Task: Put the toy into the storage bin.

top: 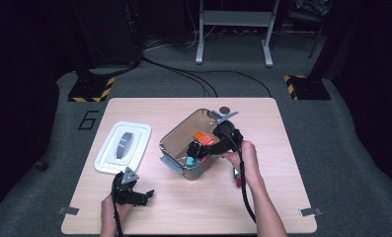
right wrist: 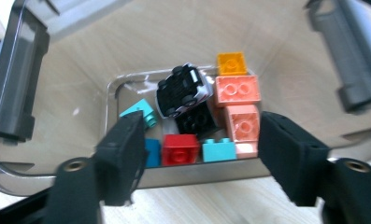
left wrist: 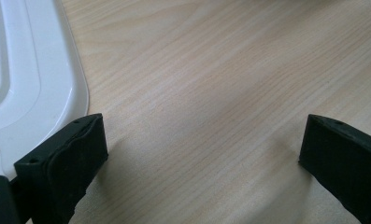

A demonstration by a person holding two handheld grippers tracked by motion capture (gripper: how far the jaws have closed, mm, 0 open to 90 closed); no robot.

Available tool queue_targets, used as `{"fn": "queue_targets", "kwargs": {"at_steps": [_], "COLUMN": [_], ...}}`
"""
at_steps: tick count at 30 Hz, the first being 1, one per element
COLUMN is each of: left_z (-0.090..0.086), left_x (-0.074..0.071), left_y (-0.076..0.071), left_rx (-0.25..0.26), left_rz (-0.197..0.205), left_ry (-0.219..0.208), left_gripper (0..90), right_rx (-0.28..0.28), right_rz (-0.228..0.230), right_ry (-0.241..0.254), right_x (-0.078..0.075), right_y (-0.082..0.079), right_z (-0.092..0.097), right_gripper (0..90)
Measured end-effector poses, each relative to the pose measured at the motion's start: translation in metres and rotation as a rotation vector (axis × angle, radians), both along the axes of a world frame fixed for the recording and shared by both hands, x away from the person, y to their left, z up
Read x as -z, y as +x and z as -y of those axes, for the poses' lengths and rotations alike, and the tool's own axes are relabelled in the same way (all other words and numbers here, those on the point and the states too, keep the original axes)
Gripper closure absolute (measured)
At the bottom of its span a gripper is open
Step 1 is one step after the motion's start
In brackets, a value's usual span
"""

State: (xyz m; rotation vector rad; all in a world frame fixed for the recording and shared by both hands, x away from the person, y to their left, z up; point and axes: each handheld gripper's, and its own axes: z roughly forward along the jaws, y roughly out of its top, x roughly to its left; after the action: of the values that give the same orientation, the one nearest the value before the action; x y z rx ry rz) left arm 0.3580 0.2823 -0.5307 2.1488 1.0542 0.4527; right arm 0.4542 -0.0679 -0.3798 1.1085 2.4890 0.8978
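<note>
"6" [top: 87,120] on floor (left of table [top: 282,197]).

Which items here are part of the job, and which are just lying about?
In play: clear bin; toy car and bricks inside it; right gripper, open over them; white lid.
Lying about: left gripper, open over bare table; small dark disc behind the bin.
</note>
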Motion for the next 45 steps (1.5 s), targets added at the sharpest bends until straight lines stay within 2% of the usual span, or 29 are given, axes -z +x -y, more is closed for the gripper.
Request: {"fn": "queue_targets", "kwargs": {"at_steps": [3, 4, 6, 12, 17, 26, 30, 34, 36, 39, 44, 45], "left_z": [0.0, 0.0, 0.0, 0.0, 0.0, 0.0, 0.0, 0.0, 0.0, 0.0, 0.0, 0.0], "left_x": [0.0, 0.0, 0.0, 0.0, 0.0, 0.0, 0.0, 0.0, 0.0, 0.0, 0.0, 0.0], "left_y": [0.0, 0.0, 0.0, 0.0, 0.0, 0.0, 0.0, 0.0, 0.0, 0.0, 0.0, 0.0], "left_rx": [0.0, 0.002, 0.002, -0.001, 0.0, -0.001, -0.002, -0.001, 0.001, -0.001, 0.0, 0.0], "left_rz": [0.001, 0.0, 0.001, 0.002, 0.0, 0.001, 0.001, 0.002, 0.002, 0.0, 0.0, 0.0], "left_ry": [0.0, 0.001, 0.002, 0.001, 0.0, 0.0, 0.0, -0.001, 0.002, -0.001, 0.0, 0.0], "left_gripper": [0.9, 0.9, 0.9, 0.9, 0.9, 0.9, 0.9, 0.9, 0.9, 0.9, 0.9, 0.9], "right_rx": [0.02, 0.02, 0.035, 0.061, 0.099, 0.154, 0.181, 0.206, 0.22, 0.231, 0.249, 0.249], "right_rz": [0.032, 0.032, 0.061, 0.08, 0.082, 0.038, 0.019, -0.009, -0.022, -0.031, -0.086, -0.086], "right_ry": [0.038, 0.038, 0.06, 0.079, 0.092, 0.095, 0.07, 0.063, 0.046, 0.041, 0.031, 0.031], "right_x": [-0.007, -0.007, -0.011, -0.013, -0.008, 0.02, 0.034, 0.048, 0.06, 0.066, 0.085, 0.085], "right_y": [-0.006, -0.006, -0.011, -0.02, -0.026, -0.028, -0.029, -0.03, -0.029, -0.029, -0.024, -0.024], "right_z": [0.01, 0.01, 0.019, 0.034, 0.051, 0.073, 0.08, 0.084, 0.087, 0.089, 0.092, 0.092], "right_gripper": [20.9, 20.9, 17.4, 15.0, 14.9, 14.9, 14.5, 13.7, 12.9, 12.6, 14.3, 14.3]}}
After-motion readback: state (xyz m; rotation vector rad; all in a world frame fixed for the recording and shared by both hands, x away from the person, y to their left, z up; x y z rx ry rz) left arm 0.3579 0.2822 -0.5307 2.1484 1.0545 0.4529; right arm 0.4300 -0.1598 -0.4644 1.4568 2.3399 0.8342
